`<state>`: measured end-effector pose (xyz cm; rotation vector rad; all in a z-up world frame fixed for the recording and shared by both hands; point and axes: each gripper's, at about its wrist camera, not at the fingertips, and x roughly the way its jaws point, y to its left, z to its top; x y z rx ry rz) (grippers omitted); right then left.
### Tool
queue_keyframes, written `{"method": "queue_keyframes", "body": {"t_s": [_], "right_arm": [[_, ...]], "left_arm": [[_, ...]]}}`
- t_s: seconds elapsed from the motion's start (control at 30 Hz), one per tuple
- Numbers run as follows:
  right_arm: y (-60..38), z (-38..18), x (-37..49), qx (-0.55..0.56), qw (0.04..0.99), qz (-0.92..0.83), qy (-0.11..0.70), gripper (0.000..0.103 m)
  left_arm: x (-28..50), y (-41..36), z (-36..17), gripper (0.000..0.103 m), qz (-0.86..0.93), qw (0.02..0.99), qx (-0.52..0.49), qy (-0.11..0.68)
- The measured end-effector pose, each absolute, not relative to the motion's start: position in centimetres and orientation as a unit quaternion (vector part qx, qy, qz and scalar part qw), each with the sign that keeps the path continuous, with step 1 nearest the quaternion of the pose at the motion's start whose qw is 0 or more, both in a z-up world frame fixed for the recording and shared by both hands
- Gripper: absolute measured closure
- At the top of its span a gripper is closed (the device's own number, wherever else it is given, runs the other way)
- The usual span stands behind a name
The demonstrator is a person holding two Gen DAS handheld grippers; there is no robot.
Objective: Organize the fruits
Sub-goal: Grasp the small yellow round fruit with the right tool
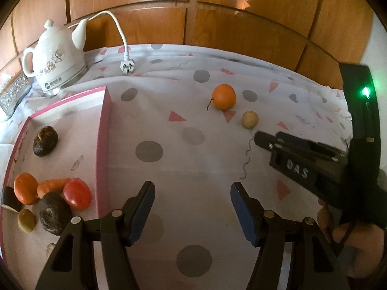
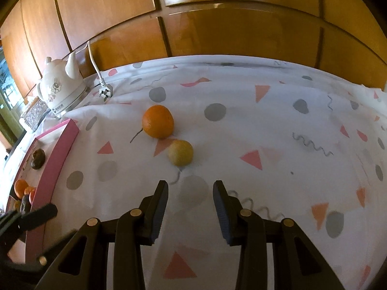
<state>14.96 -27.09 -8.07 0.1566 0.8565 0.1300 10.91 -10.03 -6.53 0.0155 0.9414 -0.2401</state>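
An orange (image 1: pixel 224 96) (image 2: pixel 158 121) and a small yellow fruit (image 1: pixel 250 119) (image 2: pixel 181 152) lie side by side on the patterned cloth. A pink-rimmed tray (image 1: pixel 103 145) (image 2: pixel 58 154) at the left holds several fruits: a red one (image 1: pixel 77 193), an orange one (image 1: pixel 25 188), dark wrinkled ones (image 1: pixel 45 141). My left gripper (image 1: pixel 192 191) is open and empty above the cloth, right of the tray. My right gripper (image 2: pixel 190 188) is open and empty, just short of the yellow fruit; it shows in the left wrist view (image 1: pixel 262 139) too.
A white ceramic kettle (image 1: pixel 56 58) (image 2: pixel 61 89) stands at the back left with its cord and plug (image 1: pixel 127 66) on the cloth. A glass box (image 1: pixel 12 94) sits left of it. A wooden panel wall (image 1: pixel 217 24) runs behind the table.
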Motion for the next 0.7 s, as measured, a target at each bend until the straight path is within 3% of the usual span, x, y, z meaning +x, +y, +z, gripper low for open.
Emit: {"method": "queue_keyframes", "body": {"t_s": [0.37, 0.47, 0.7], "right_arm": [[-25.1, -8.6, 19.0, 0.051, 0.902, 0.065, 0.424, 0.065], [-24.8, -8.6, 19.3, 0.039, 0.903, 0.061, 0.423, 0.077], [-25.0, -8.6, 18.6, 0.024, 0.901, 0.069, 0.427, 0.077]], "left_arm": [[11.6, -9.4, -7.0, 0.037, -0.101, 0.883, -0.007, 0.458], [11.6, -9.3, -7.0, 0.037, -0.100, 0.884, -0.007, 0.457], [11.5, -9.4, -7.1, 0.037, -0.107, 0.884, -0.005, 0.456]]}}
